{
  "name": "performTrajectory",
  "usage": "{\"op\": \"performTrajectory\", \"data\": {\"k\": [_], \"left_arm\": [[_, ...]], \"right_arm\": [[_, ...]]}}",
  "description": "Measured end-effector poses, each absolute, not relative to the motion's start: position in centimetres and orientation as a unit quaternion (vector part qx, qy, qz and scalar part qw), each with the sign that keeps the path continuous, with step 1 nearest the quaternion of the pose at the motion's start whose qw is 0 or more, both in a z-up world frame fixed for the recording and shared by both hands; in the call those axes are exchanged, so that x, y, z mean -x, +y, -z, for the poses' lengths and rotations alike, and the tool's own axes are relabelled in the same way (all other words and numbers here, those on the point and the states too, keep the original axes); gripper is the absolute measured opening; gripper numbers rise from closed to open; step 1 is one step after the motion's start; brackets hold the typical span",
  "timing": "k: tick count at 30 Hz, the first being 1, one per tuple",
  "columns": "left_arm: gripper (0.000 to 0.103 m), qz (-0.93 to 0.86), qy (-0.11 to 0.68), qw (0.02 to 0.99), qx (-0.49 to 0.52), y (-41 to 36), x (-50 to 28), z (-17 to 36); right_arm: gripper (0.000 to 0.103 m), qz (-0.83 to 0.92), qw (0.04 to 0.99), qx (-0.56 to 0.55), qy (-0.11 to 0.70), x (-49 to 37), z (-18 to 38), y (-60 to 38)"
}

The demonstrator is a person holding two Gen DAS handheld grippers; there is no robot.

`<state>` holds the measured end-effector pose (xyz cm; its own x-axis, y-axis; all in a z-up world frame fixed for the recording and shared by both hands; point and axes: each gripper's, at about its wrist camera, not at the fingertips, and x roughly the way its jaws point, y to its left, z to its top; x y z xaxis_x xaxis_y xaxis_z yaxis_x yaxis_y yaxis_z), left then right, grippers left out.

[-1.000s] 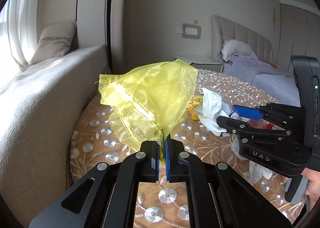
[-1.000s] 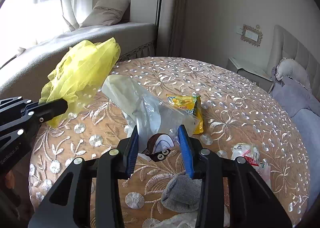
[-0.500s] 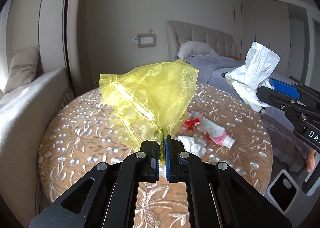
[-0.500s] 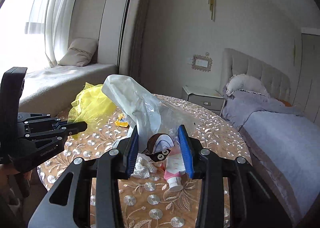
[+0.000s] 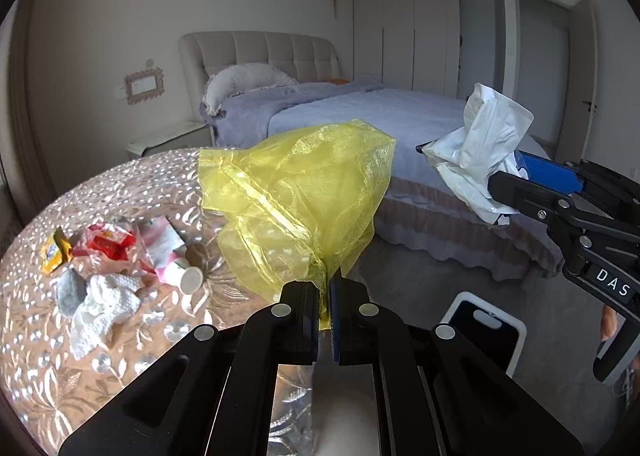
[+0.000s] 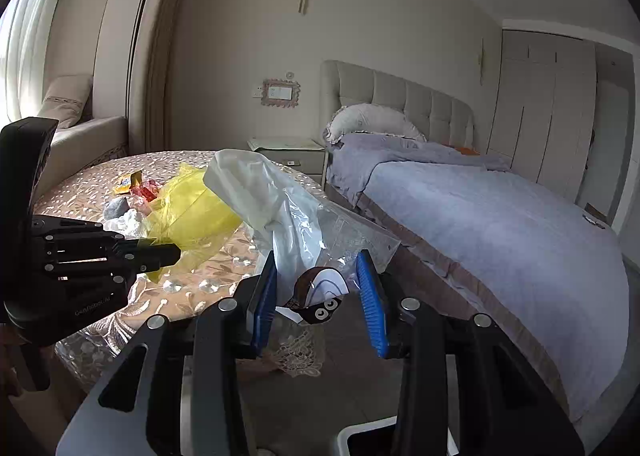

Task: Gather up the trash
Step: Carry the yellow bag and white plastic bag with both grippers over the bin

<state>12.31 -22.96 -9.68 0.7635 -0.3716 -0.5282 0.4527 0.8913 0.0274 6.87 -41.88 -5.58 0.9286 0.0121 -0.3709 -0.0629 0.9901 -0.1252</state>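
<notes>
Trash in hand: our left gripper [image 5: 325, 296], jaws together, pinches a sheer yellow organza pouch [image 5: 296, 208] above the round embroidered tabletop [image 5: 120, 368]; our right gripper [image 6: 316, 304] is clamped on a crumpled white-and-clear plastic package [image 6: 288, 212], held past the table edge. Wrappers, a pink tube [image 5: 168, 252] and a crumpled white tissue [image 5: 104, 306] lie on the table. A white-rimmed bin [image 5: 486, 326] stands on the floor below.

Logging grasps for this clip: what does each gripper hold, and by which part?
Left gripper: yellow mesh bag, pinched at its bottom edge. Right gripper: white plastic packaging, clamped at its lower end.
</notes>
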Motion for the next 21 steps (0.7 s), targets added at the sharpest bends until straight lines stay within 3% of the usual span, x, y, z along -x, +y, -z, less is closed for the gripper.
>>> {"op": "performTrajectory", "data": {"k": [21], "left_arm": [[0.004, 0.377, 0.338, 0.839, -0.199, -43.6, -9.3, 19.7]], "right_arm": [[0.04, 0.143, 0.959, 0.009, 0.246, -0.1, 14.7, -56.2]]}}
